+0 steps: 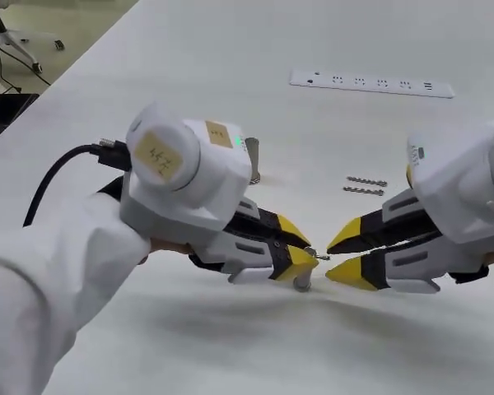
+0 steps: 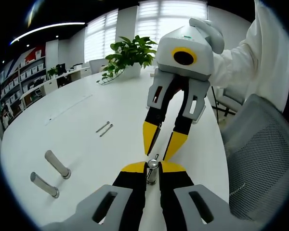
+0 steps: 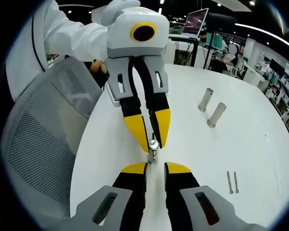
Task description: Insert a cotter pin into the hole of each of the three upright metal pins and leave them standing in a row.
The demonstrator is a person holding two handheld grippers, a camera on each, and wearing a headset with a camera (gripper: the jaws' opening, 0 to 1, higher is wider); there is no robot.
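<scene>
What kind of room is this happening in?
Probably an open-plan office: a long white table, a potted plant by bright windows, a mesh office chair and a computer monitor.

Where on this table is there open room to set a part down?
Bare table lies on the person's side of both grippers, and between the power strip and the spare cotter pins. It is crowded where the left gripper clamps a metal pin, nose to nose with the right gripper.

Bright light from windows [image 2: 171,14] at 12 o'clock in the left gripper view washes the white worktop [image 1: 230,49] pale, soft shadows lie at 6 o'clock in the head view, and fisheye edges bend.
</scene>
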